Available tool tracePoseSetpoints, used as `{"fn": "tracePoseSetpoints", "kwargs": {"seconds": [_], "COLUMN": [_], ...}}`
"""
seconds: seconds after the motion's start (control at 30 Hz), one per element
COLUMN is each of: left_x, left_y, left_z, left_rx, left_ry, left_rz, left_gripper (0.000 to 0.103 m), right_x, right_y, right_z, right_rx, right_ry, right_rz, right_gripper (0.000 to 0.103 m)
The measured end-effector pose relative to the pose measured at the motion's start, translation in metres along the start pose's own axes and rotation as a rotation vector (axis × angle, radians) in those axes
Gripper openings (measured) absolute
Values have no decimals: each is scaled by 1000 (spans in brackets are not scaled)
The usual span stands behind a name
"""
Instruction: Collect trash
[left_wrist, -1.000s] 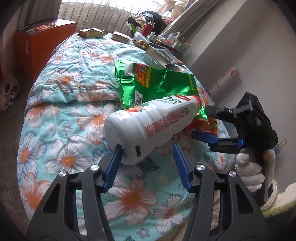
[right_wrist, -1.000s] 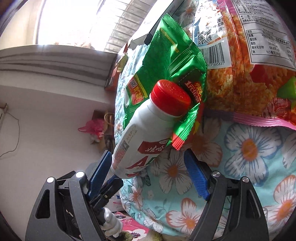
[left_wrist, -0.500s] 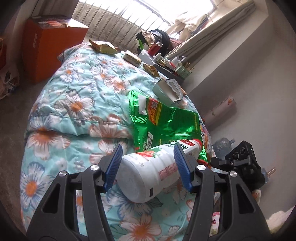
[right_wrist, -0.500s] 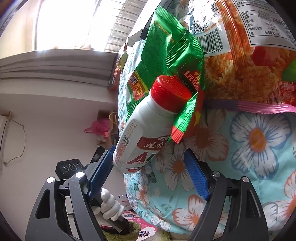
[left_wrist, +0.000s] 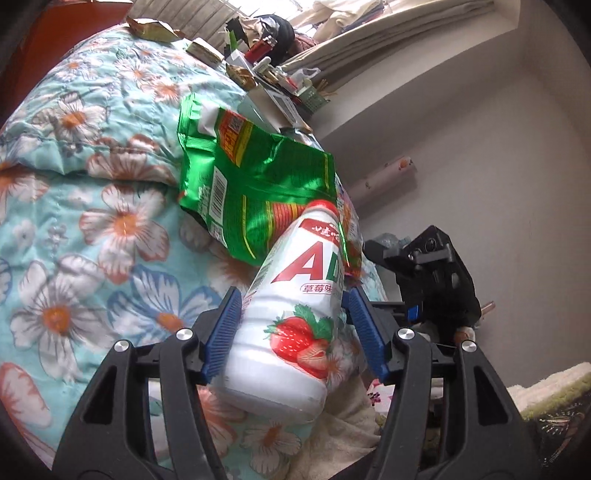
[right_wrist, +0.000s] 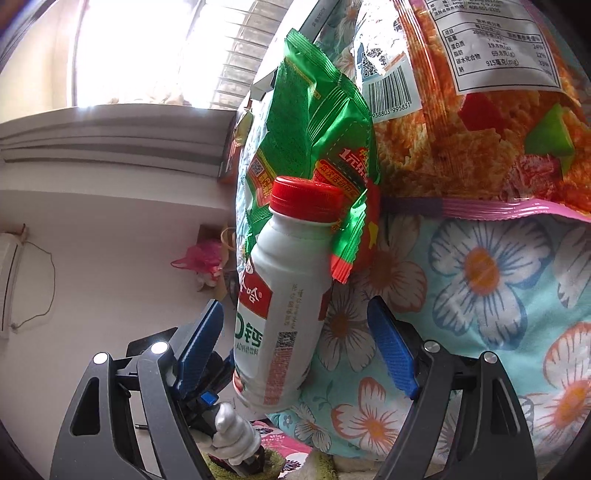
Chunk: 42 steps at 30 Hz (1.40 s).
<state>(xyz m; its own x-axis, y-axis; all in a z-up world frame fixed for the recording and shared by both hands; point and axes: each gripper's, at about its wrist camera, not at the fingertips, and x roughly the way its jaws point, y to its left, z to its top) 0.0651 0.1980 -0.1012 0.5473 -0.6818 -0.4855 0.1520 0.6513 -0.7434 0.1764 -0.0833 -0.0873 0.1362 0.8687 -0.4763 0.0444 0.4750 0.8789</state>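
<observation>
A white plastic drink bottle (left_wrist: 291, 325) with a red cap and a strawberry label lies at the edge of the floral bed, its cap end tucked under a green snack wrapper (left_wrist: 255, 184). My left gripper (left_wrist: 295, 332) is open, with the bottle's body between its blue pads; the left pad touches it and the right pad stands just clear. In the right wrist view the bottle (right_wrist: 284, 295) stands between the open jaws of my right gripper (right_wrist: 295, 350), with gaps on both sides. The green wrapper (right_wrist: 317, 140) drapes over the cap.
A large orange snack bag (right_wrist: 480, 110) lies on the floral quilt (left_wrist: 92, 221) beside the green wrapper. Small wrappers (left_wrist: 151, 27) and clutter (left_wrist: 266, 55) sit at the bed's far end. A pink plastic bag (right_wrist: 201, 258) lies on the floor by the wall.
My left gripper has moved in over the bottle, so the bottle's body now sits between its pads. The bottle has turned, showing its strawberry label. My right gripper has come slightly closer.
</observation>
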Motion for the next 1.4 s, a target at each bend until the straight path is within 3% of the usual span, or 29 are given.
{"fn": "tracePoseSetpoints", "kwargs": {"seconds": [0.47, 0.67, 0.9, 1.03, 1.2, 1.3, 1.4], "left_x": [36, 46, 31, 9, 4, 21, 51], "left_y": [-47, -57, -63, -60, -63, -62, -46], "left_z": [-26, -26, -14, 14, 67, 108, 151], "left_rx": [120, 139, 190, 213, 236, 170, 26], "left_ry": [131, 140, 124, 65, -12, -43, -42], "left_rz": [-85, -95, -96, -78, 8, 26, 9], "left_gripper": [57, 57, 57, 59, 65, 65, 65], "right_x": [23, 30, 24, 15, 2, -8, -22], "right_y": [16, 13, 7, 6, 7, 5, 6], "right_z": [1, 5, 8, 4, 1, 2, 4], "right_rx": [-92, -126, -134, -151, -199, -212, -228], "right_ry": [69, 105, 119, 142, 156, 155, 131], "right_rz": [-108, -167, -125, -77, -28, 5, 33], "right_gripper": [78, 62, 61, 61, 61, 61, 61]}}
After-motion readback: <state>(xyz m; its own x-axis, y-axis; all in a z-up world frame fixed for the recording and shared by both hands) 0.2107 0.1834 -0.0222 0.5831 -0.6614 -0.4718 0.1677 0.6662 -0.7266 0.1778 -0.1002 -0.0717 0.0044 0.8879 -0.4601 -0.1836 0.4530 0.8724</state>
